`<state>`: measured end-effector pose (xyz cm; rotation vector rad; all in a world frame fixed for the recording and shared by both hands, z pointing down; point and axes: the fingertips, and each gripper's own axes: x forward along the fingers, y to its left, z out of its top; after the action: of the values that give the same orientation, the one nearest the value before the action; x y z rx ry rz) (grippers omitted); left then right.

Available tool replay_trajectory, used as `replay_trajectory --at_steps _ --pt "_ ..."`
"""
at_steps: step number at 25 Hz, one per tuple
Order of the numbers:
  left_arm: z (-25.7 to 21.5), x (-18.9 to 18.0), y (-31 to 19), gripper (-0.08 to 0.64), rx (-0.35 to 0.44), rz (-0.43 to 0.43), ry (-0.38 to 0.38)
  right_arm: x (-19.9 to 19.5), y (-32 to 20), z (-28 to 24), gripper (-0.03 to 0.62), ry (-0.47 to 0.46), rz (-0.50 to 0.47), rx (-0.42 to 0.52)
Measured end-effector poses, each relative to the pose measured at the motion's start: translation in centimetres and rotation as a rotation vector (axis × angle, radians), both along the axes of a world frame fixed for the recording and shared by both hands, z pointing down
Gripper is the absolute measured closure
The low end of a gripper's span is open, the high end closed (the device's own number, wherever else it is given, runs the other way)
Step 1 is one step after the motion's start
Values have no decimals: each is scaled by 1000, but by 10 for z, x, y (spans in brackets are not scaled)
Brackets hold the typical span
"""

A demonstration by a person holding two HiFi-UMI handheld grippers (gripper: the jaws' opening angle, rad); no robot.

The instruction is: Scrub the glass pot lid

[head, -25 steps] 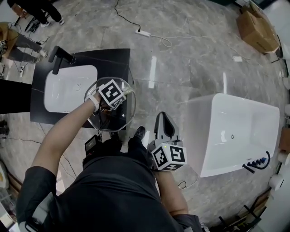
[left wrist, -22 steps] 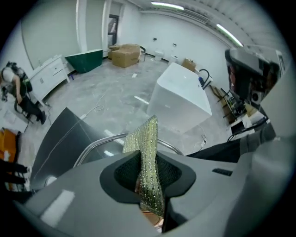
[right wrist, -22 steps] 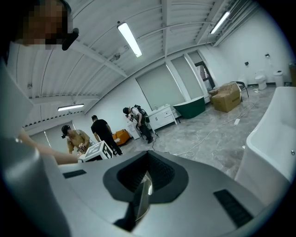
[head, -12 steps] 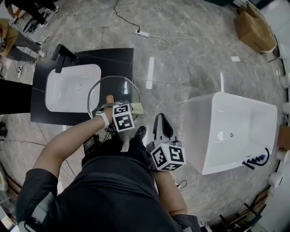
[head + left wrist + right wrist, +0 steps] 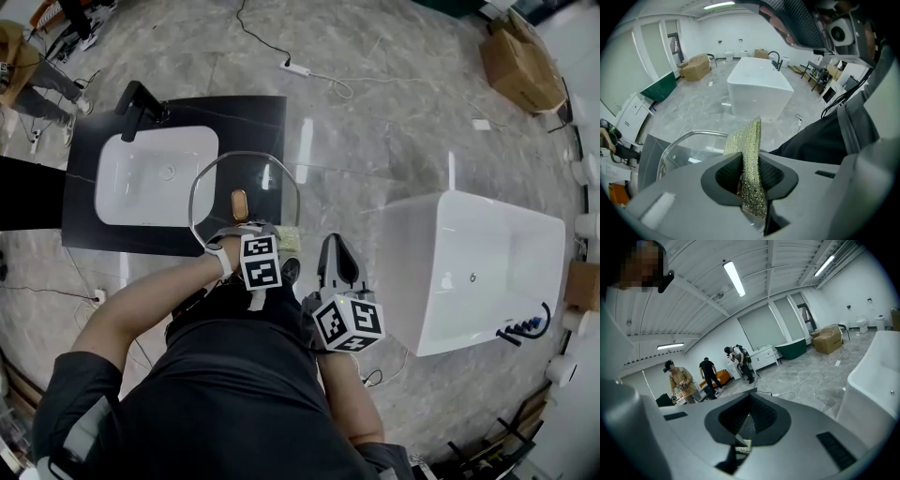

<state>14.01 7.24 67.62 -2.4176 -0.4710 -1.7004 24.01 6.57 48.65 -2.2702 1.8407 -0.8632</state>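
Clamps a glittering yellow-green scouring cloth [image 5: 746,140] on edge in the left tongs [image 5: 751,182], jaws closed on its lower half, leaving the upper part free ahead of the tips as a working face. Holds that cloth at the near rim of the glass pot lid [image 5: 220,178], right by the glass; cannot tell from either view whether touching. Holds the right tongs [image 5: 748,420] back beside the body, jaws together on nothing, pointing forward and short of the lid: probably parked, with no part in steadying the glass for now. Shows the lid lying flat, copper-coloured knob [image 5: 239,202] at its centre, on the right end of a black table [image 5: 89,239], just beside a white basin [image 5: 141,183] with a black tap [image 5: 139,101], one side seemingly jutting past the table's right edge: a sensible spot, close to water and open to the cloth from the near side. Probably calls for light, flat strokes next, given the risk of unheld glass sliding or tipping off that edge. Beyond, takes in a pale marbled floor [image 5: 394,122], a white bathtub [image 5: 487,272] well apart at the right, a cardboard box [image 5: 525,56] in the far corner, and several people [image 5: 708,372] standing far off in the right gripper view.
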Motion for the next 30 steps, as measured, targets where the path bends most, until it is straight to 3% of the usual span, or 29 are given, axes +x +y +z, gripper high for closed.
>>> replay_trajectory --at_steps 3,6,9,12,14,17,20,25,30 --pt "-9 3 -3 488 48 4 57 -4 3 -3 586 8 7 -8" --pt "-27 9 -13 488 51 -46 125 1 8 -13 586 21 33 -4" --pt "-55 14 -27 488 -10 -164 226 9 11 -25 586 41 45 12" --pt "-102 16 -48 488 -102 -319 410 12 6 -32 586 53 37 26" --pt "-133 12 -69 488 -90 -407 509 12 1 -34 586 47 20 29" --pt "-162 0 -102 488 11 -503 587 9 -8 -34 585 27 -18 30" --pt "-167 -26 -127 488 75 -599 599 1 -18 -31 586 15 -57 29" --pt "-135 -100 -159 488 20 -864 545 -5 -31 -23 586 8 -121 14" --pt "-116 -147 -182 488 87 -903 531 -16 -41 -19 586 -2 -160 6"
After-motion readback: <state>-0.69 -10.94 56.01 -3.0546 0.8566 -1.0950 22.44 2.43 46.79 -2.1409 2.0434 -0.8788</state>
